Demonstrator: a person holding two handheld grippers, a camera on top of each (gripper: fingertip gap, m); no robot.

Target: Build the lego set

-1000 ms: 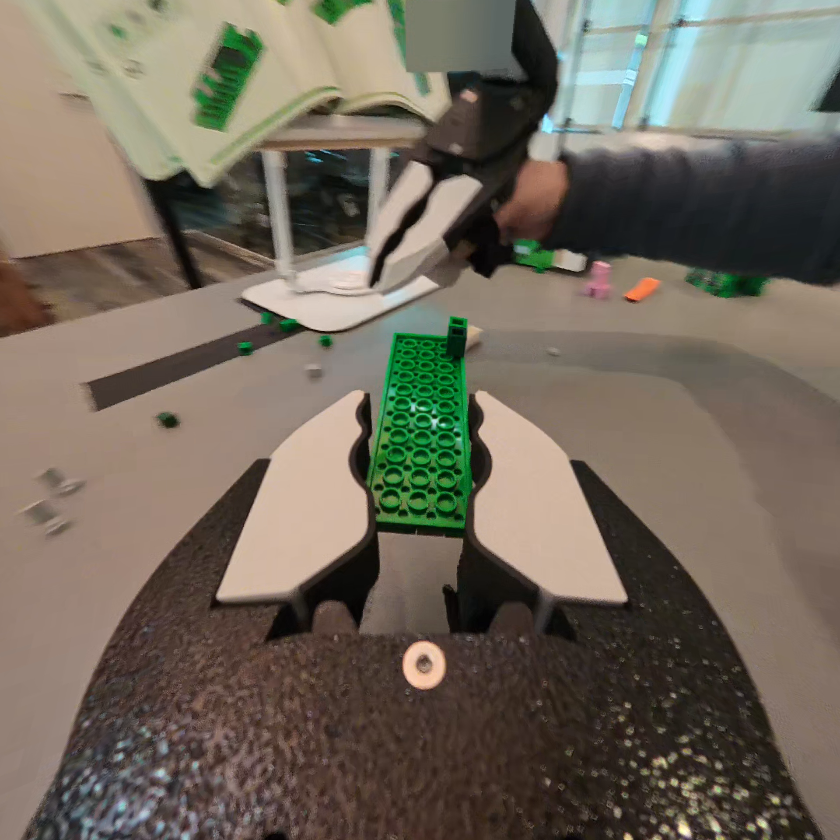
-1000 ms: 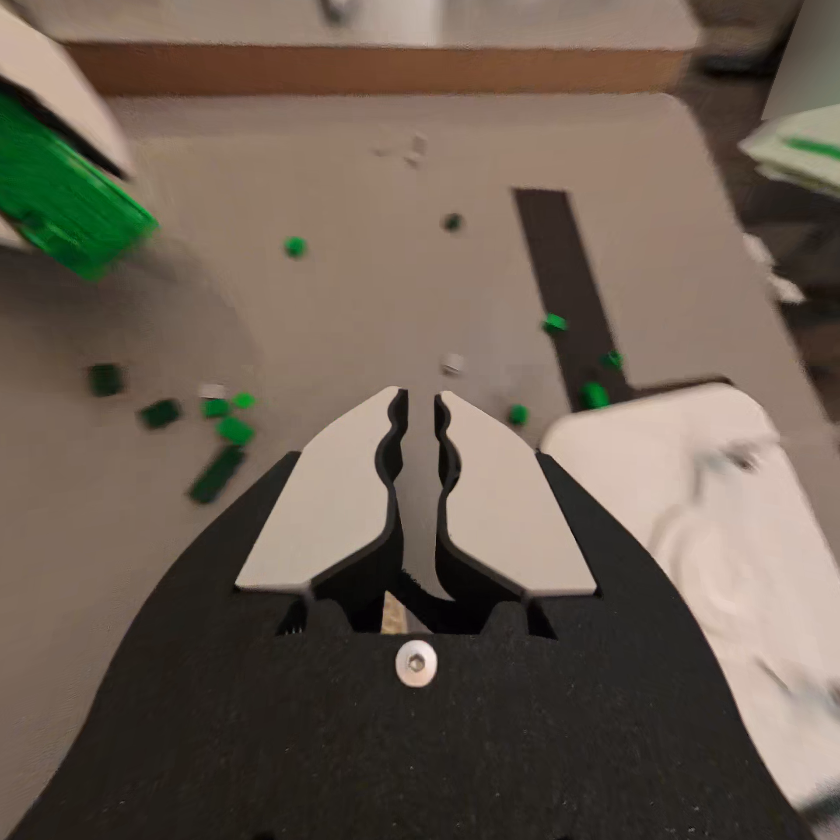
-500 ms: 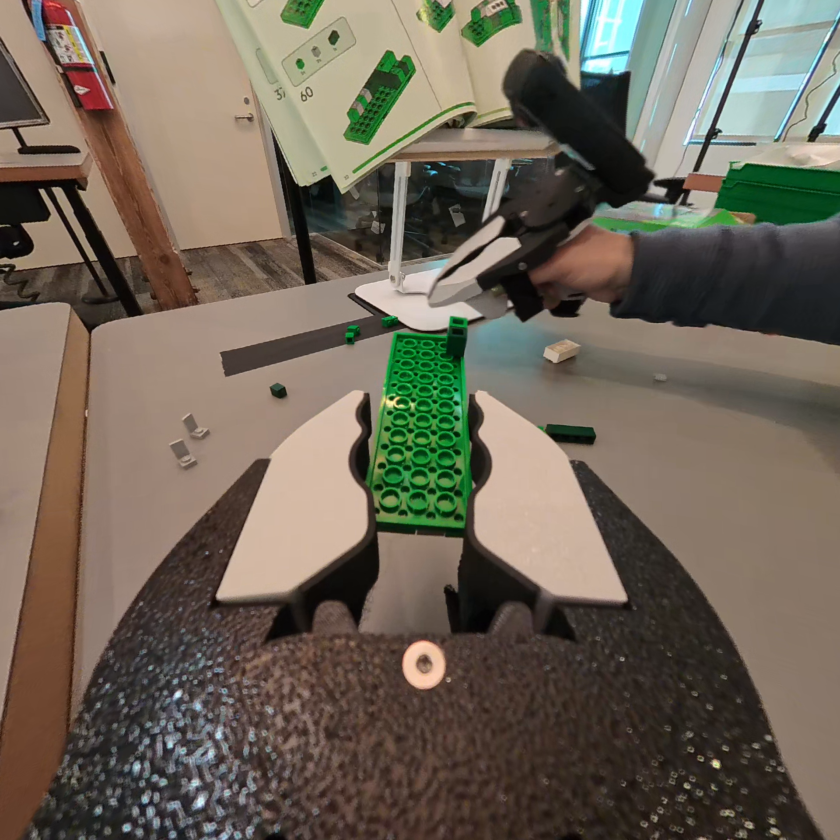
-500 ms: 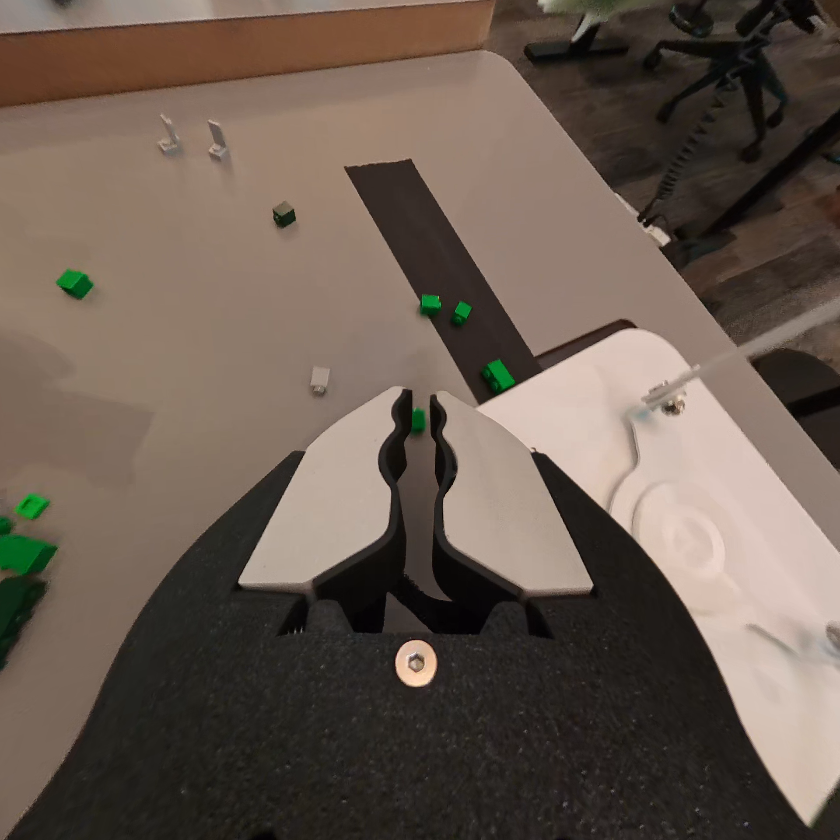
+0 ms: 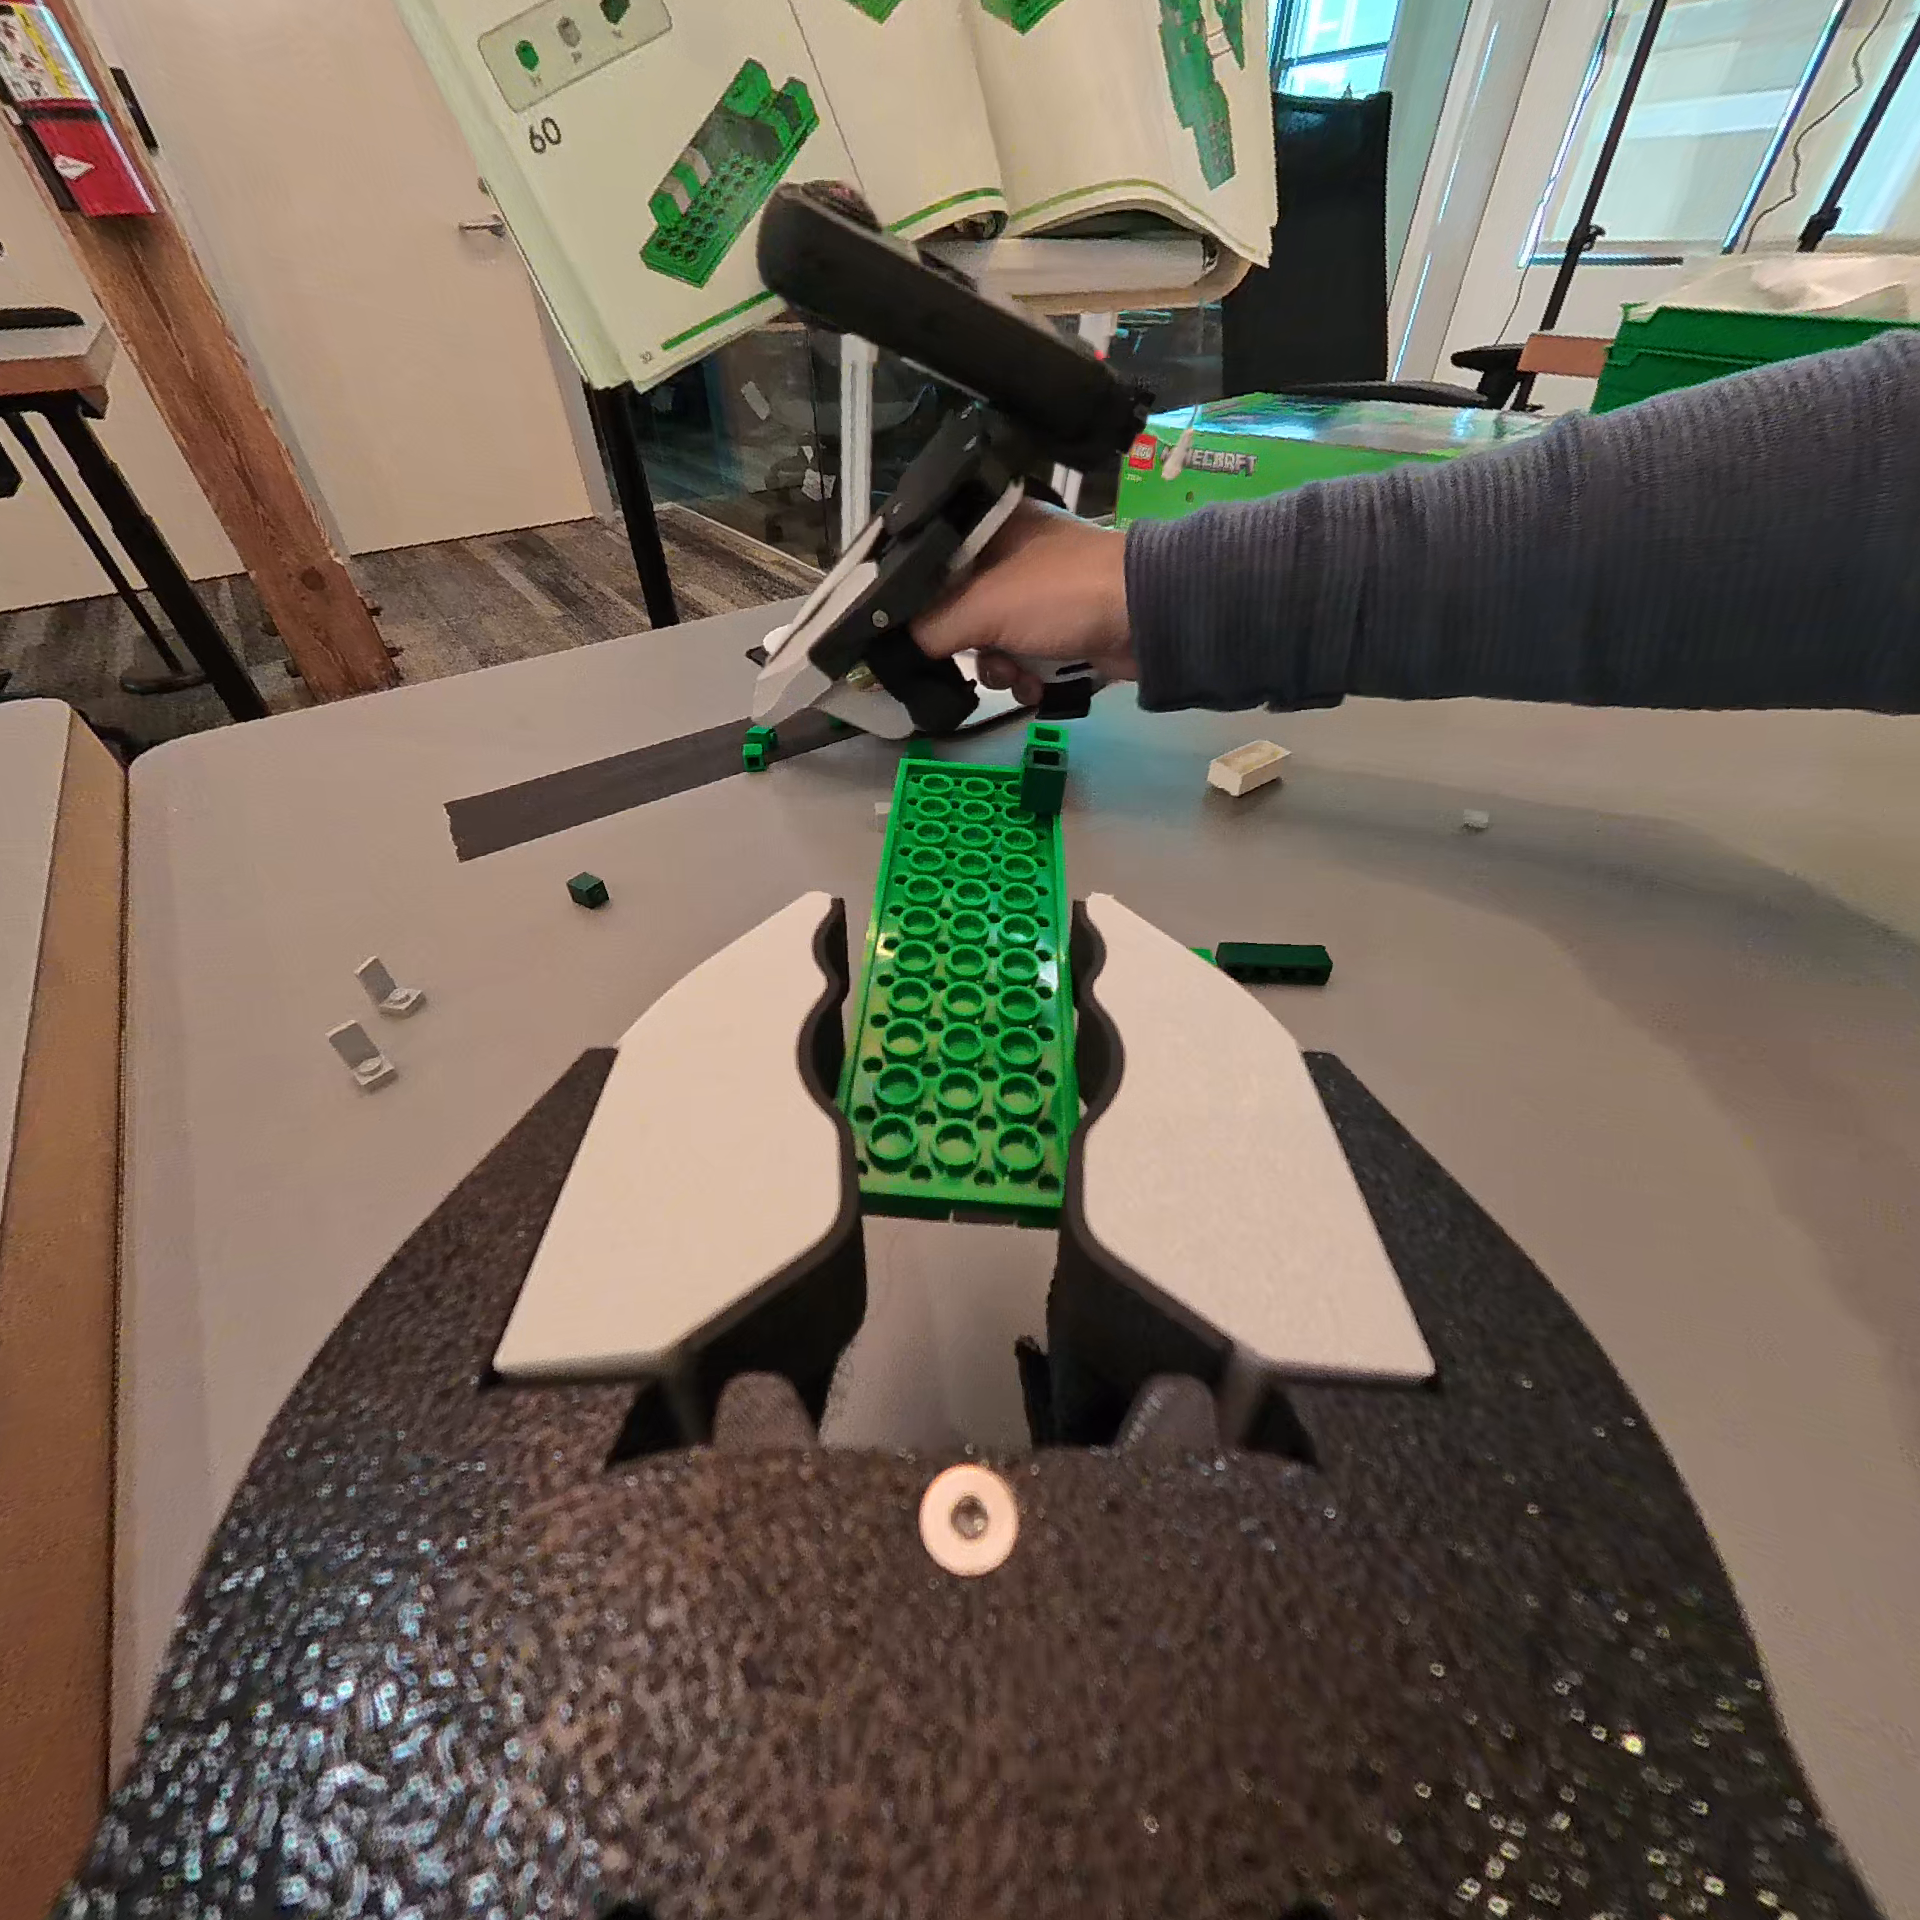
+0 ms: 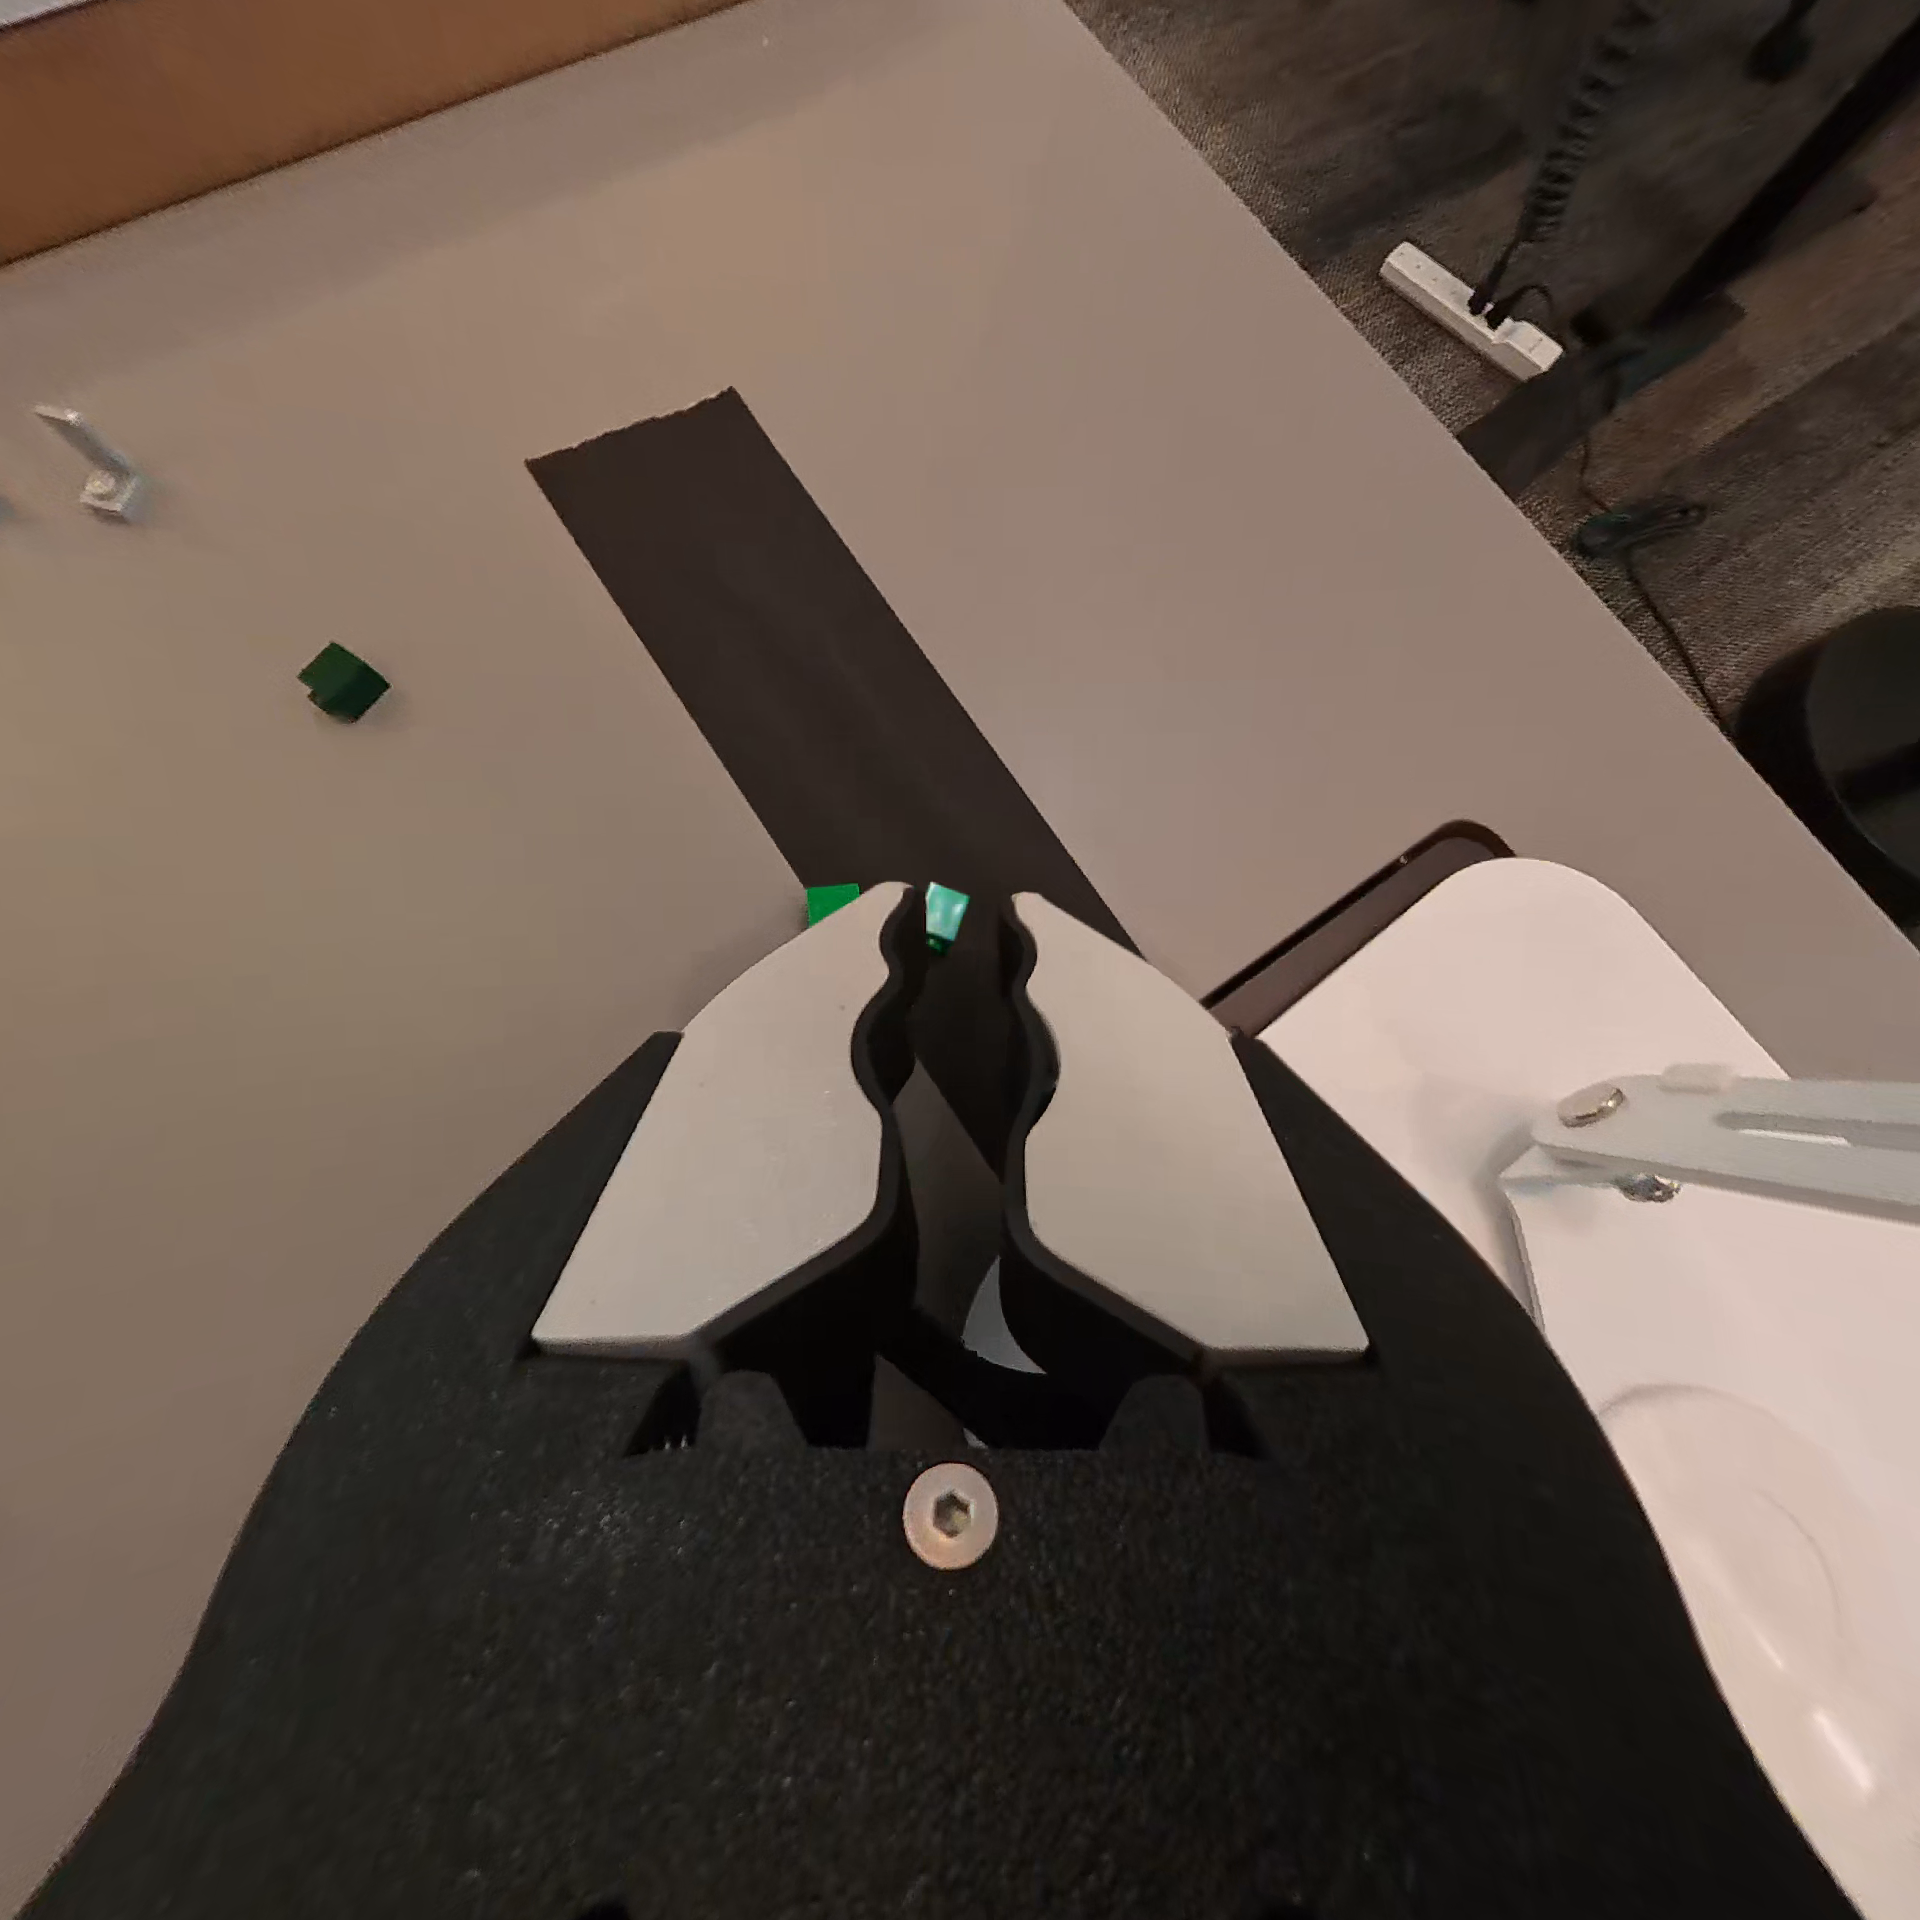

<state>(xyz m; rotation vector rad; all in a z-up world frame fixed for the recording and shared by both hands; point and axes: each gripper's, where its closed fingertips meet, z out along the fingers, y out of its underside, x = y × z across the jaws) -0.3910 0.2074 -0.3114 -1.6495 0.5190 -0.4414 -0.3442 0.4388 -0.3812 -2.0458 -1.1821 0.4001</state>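
Grey table (image 5: 1558, 1039), brown one butted against its left edge, wood floor beyond. One strip of black tape (image 5: 623, 784) runs across the far part. One instruction booklet (image 5: 831, 135) hangs open on a white stand (image 6: 1558, 1403) whose base sits at the tape's end.

One left gripper (image 5: 961, 914) pinches one long bright-green plate (image 5: 966, 987) by its sides, studs up, held out over the table. One dark-green brick (image 5: 1044, 769) stands on the plate's far right corner.

One right gripper (image 6: 951, 904), in a hand (image 5: 1023, 603) with a grey sleeve, dips to the tape just past the plate. Its fingers are slightly parted, with one small green piece (image 6: 943, 914) between the tips; I cannot tell whether they touch it. A second green piece (image 6: 831, 902) lies just left of them.

Loose on the table: two grey clips (image 5: 374, 1023) at left, one dark-green cube (image 5: 588, 890), one dark-green bar (image 5: 1273, 961) right of the plate, one white brick (image 5: 1247, 767). One green box (image 5: 1299, 447) sits behind.
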